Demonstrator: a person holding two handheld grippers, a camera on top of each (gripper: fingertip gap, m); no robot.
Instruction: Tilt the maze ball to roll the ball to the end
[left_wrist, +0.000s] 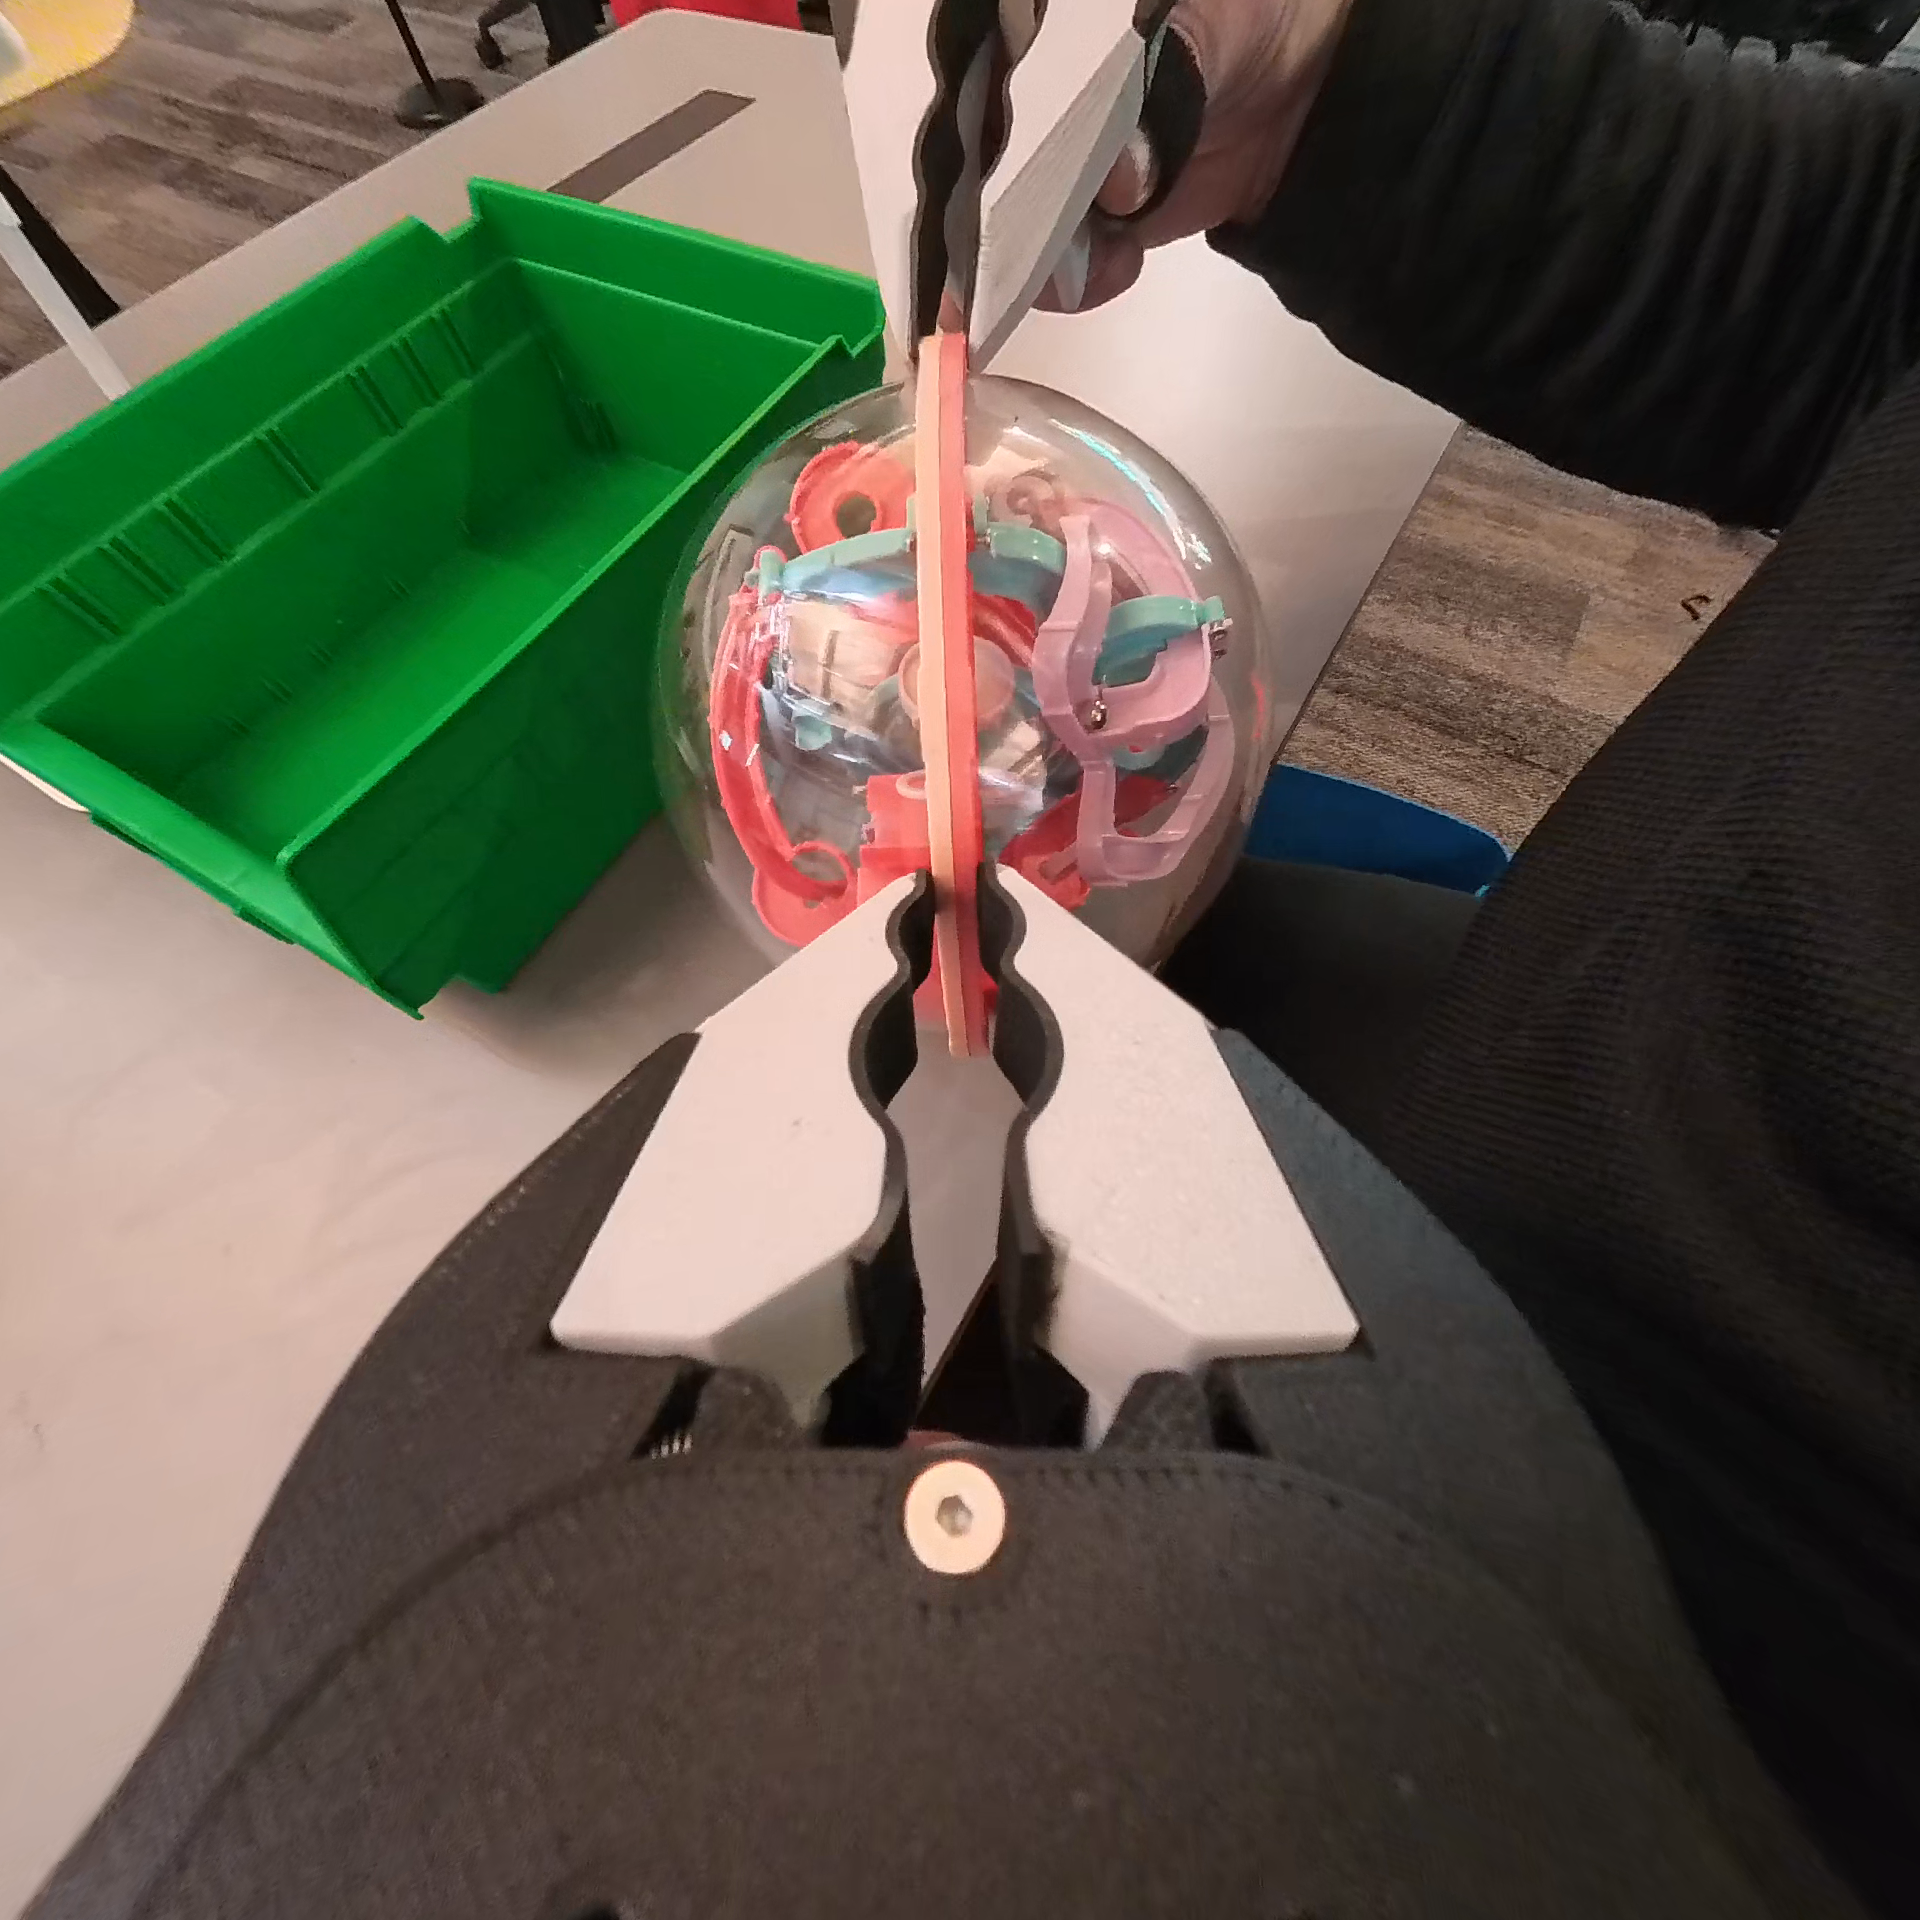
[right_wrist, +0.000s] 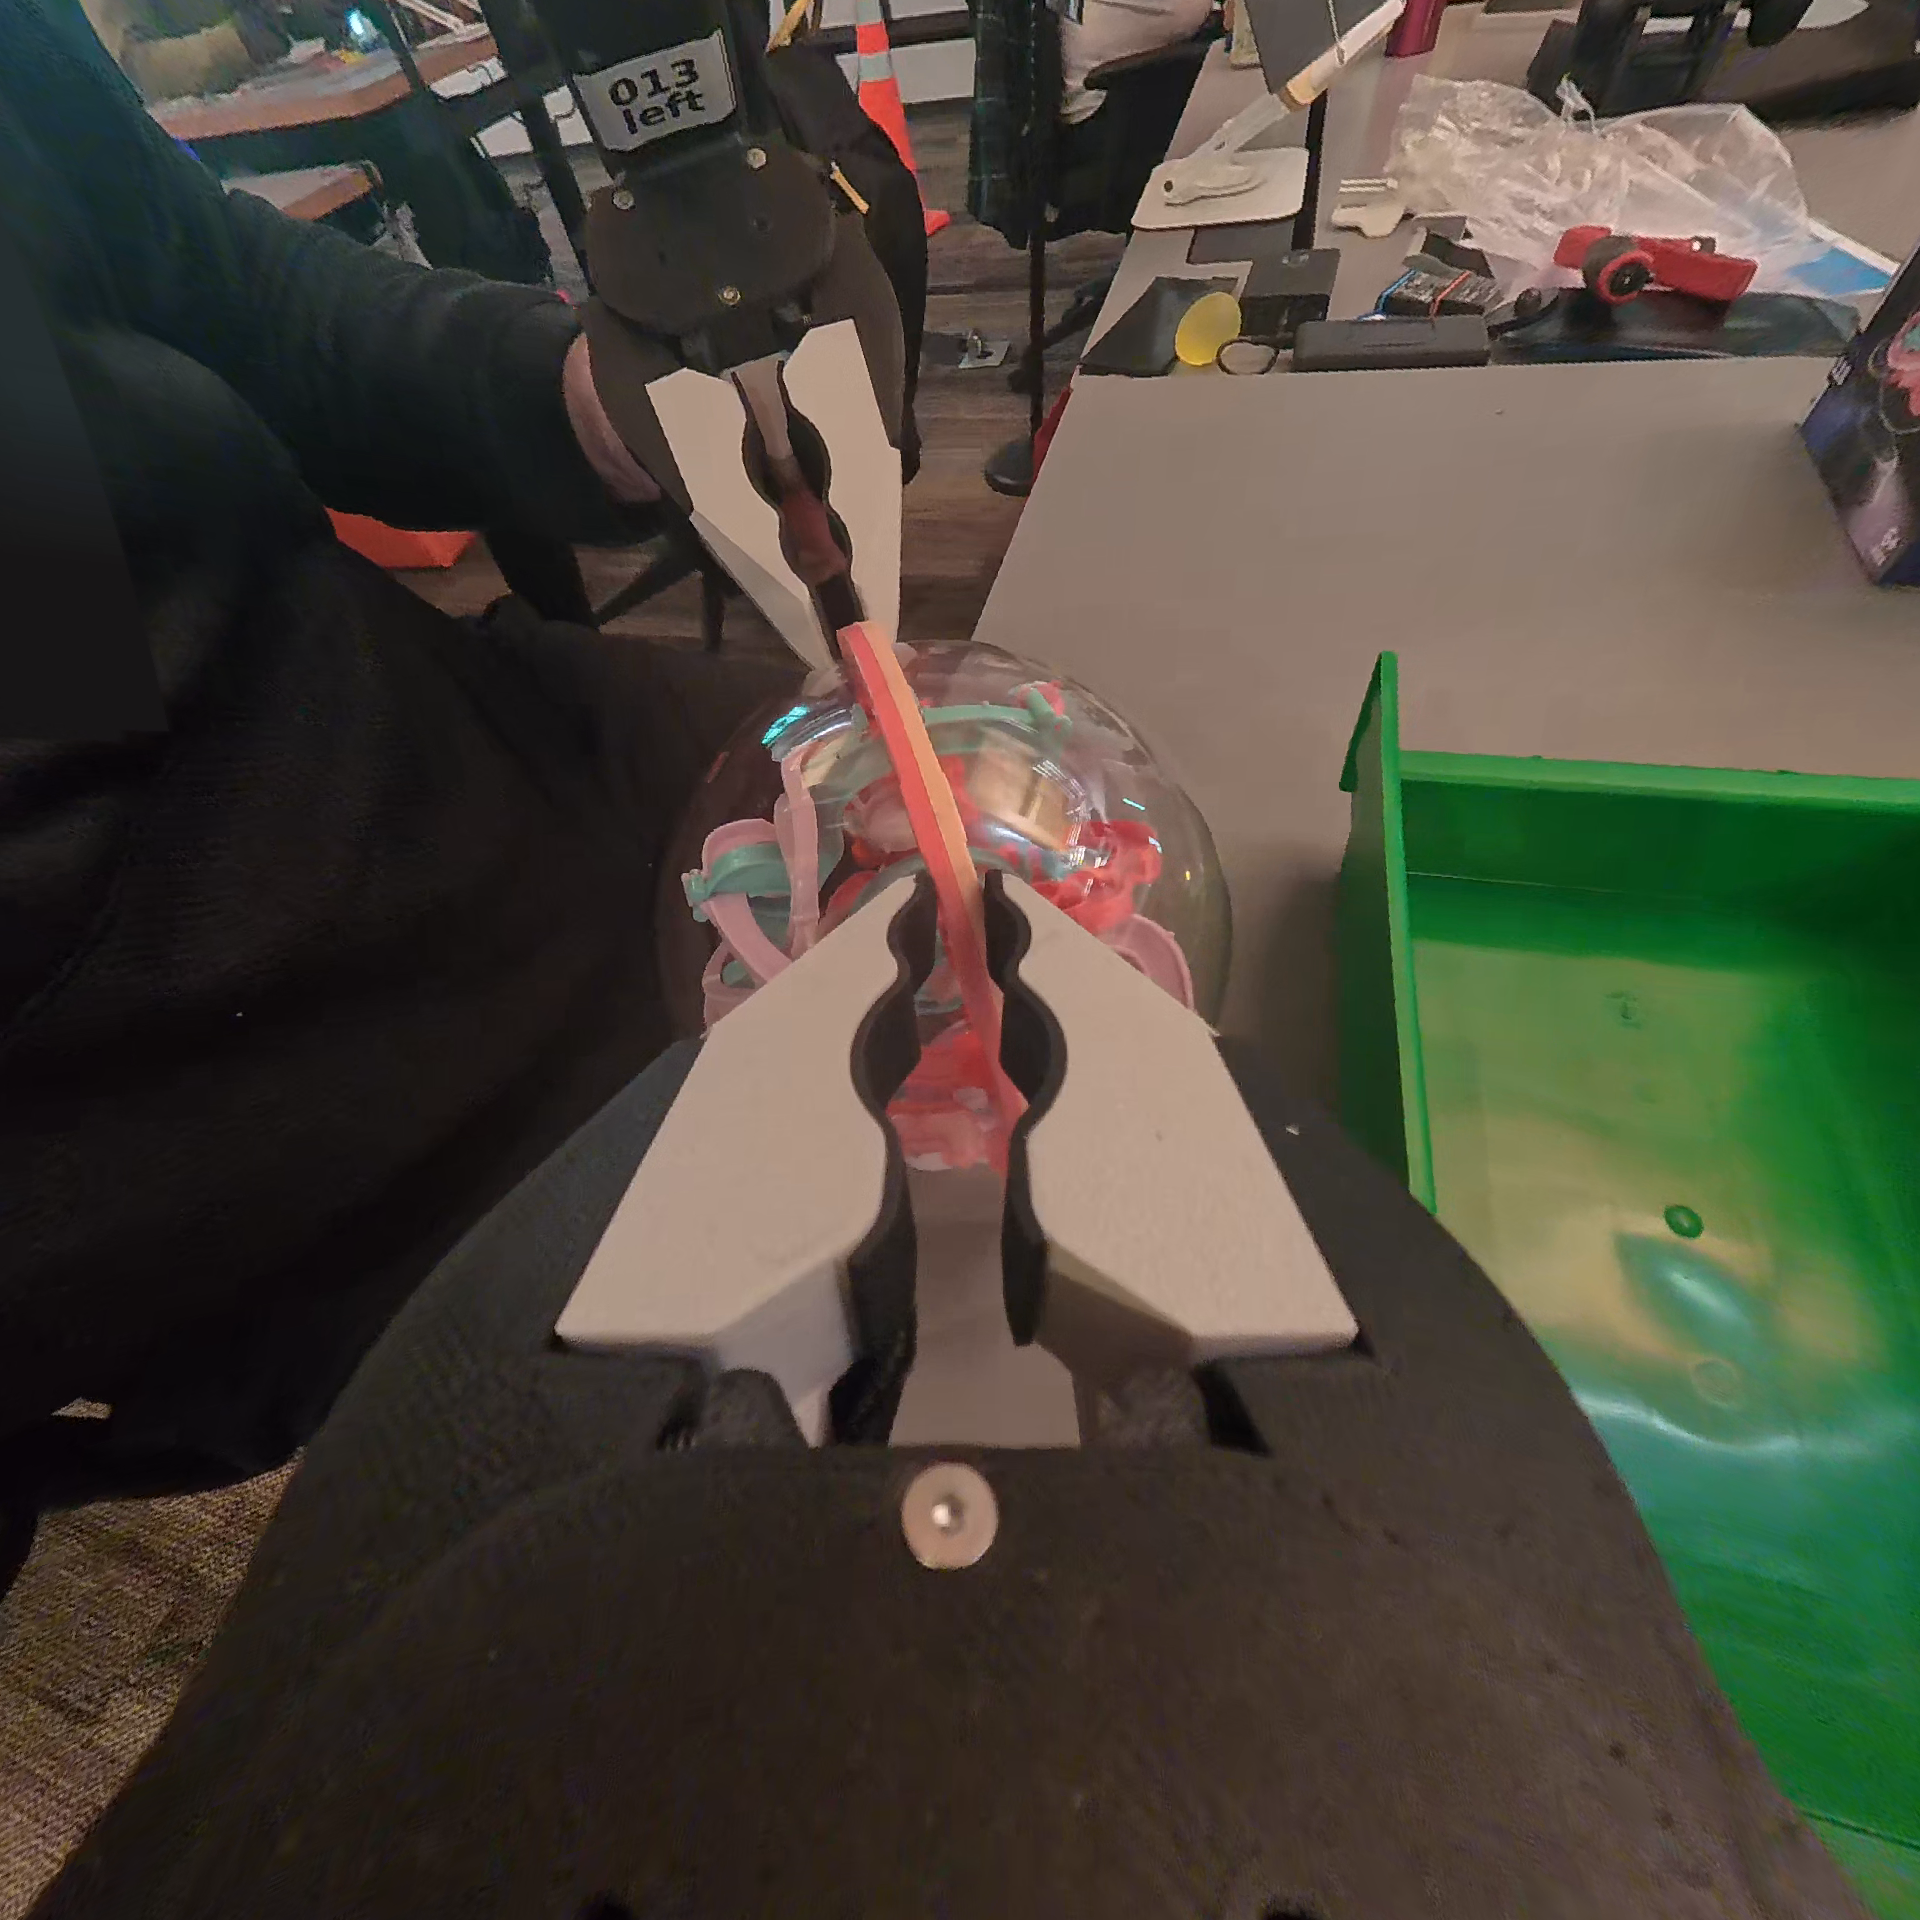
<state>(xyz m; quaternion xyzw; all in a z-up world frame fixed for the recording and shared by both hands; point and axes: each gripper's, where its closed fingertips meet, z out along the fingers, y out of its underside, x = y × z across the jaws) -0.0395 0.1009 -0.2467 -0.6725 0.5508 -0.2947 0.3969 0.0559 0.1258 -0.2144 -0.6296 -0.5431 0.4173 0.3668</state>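
The maze ball is one clear, glossy plastic sphere. Inside it curl thin tracks of red, pink and teal plastic, and around its middle runs one flat rim, red on one face and pale peach on the other. The ball hangs between the two tongs, above the near edge of the desk, just beside the green bin.

The left tongs are narrow: their two white, wedge-shaped fingers carry black wavy pads, and these pads press on the rim at the near side of the ball. The right tongs are built the same way. In the left wrist view they close on the far end of the same rim, and in the right wrist view the rim passes slanted between the pads and touches the right one. So both tongs hold the ball by its rim, at opposite ends.

The bin is one open box of smooth, hard green plastic, rectangular, with ribbed inner walls; it stands on the desk. The desk is matt and pale grey with a straight edge. Below the ball lies dark knitted cloth with a fine ribbed texture. At the far corner of the desk stands one dark printed carton.
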